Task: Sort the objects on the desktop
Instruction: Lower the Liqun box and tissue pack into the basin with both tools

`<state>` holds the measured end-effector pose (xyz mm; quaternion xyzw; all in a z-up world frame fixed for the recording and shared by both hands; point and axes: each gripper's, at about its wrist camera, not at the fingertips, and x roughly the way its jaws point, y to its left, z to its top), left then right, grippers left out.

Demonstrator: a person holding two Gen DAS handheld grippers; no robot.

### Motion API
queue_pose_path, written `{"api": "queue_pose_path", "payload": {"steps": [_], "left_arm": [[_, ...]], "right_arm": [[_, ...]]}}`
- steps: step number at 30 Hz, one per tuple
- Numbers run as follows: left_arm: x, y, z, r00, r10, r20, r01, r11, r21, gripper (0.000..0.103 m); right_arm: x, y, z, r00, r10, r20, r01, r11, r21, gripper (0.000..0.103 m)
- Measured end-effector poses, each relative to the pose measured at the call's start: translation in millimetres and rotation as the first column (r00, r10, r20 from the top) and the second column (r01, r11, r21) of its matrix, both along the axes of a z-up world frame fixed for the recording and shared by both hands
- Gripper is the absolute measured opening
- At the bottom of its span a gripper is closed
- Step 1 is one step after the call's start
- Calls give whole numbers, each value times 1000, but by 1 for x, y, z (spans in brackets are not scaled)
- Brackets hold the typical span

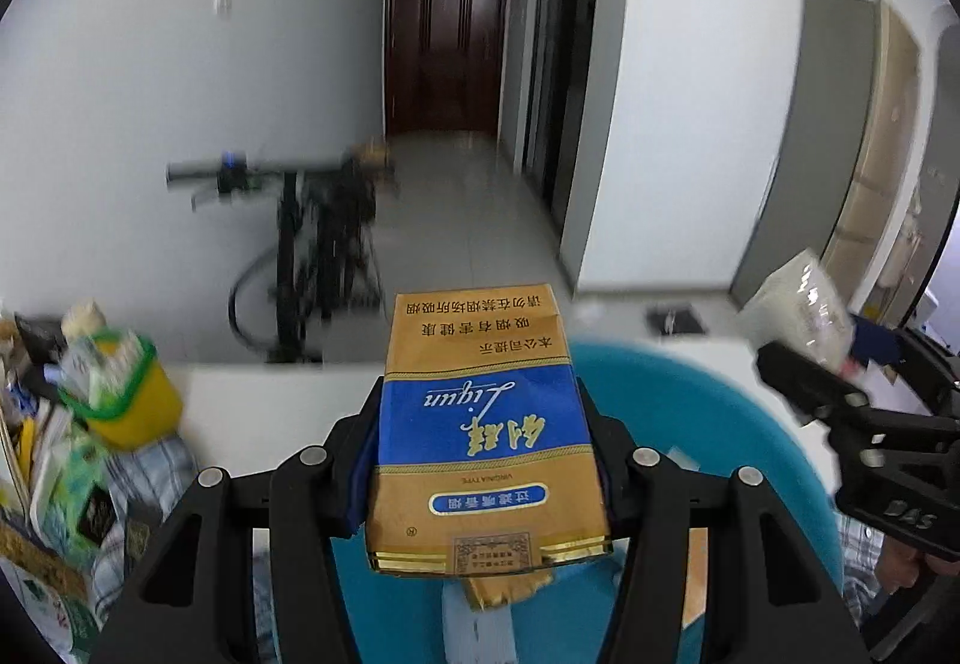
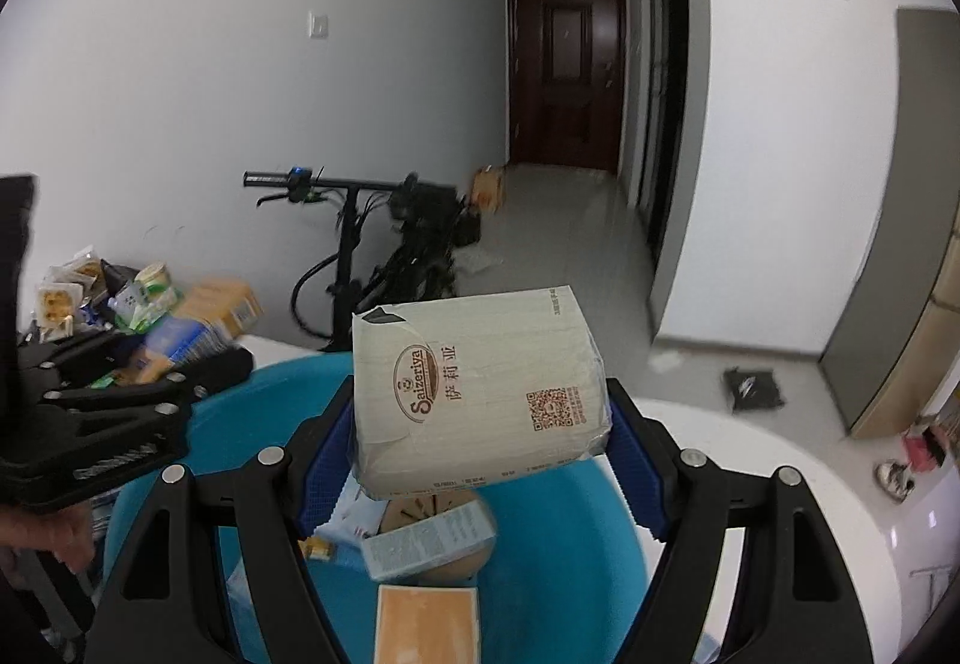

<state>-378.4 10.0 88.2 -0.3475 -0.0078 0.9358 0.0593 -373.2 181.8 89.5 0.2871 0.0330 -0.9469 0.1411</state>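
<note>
blue tub [image 2: 558, 538] below – bicycle [image 2: 384, 256] beyond, clutter pile [image 1: 78, 424] left

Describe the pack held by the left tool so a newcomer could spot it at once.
Find the big blue tub on the white table. Above its near rim, the left tool grips a cigarette pack: gold with a royal-blue band and cursive script, unlike the pale cream package in the right tool.

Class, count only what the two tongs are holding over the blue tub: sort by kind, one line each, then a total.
Cigarette packs: 1, gold and blue pack in the left tongs
Tissue packs: 1, pale pack in the right tongs
Total: 2, both over the blue tub
</note>
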Motion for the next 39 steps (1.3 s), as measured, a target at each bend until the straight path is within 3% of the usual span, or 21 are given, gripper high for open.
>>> {"api": "queue_pose_path", "payload": {"steps": [5, 9, 14, 16, 20, 27, 32, 36, 39], "left_arm": [[-22, 0, -17, 990, -9, 143, 10, 1000, -6, 57], [-31, 5, -34, 969, -22, 245, 23, 1000, -4, 57], [-44, 8, -50, 945, -9, 327, 17, 1000, -24, 57], [-46, 13, -57, 938, 5, 348, 20, 997, -68, 57], [-52, 13, -68, 916, 6, 401, 12, 999, -43, 57], [-57, 17, -73, 918, 18, 396, -2, 999, -41, 57], [-63, 23, -78, 914, 9, 405, 0, 1000, -21, 57], [-66, 24, -83, 911, 14, 413, -14, 1000, -2, 57], [-67, 23, -84, 915, 18, 403, -30, 999, 25, 66]], "right_arm": [[-19, -1, -10, 992, 51, 117, -52, 999, 5, 75], [-33, -4, -26, 965, 91, 245, -96, 995, 9, 75], [-53, -10, -43, 915, 122, 385, -132, 991, 0, 74], [-54, -13, -48, 914, 98, 394, -128, 990, 51, 74], [-60, -12, -59, 883, 95, 459, -137, 989, 58, 74], [-69, 4, -56, 882, 52, 468, -99, 992, 76, 74], [-66, 5, -53, 901, 46, 432, -106, 988, 116, 74], [-68, 6, -55, 888, 55, 456, -110, 989, 96, 74], [-70, 9, -55, 891, 49, 452, -105, 989, 100, 74]]}}
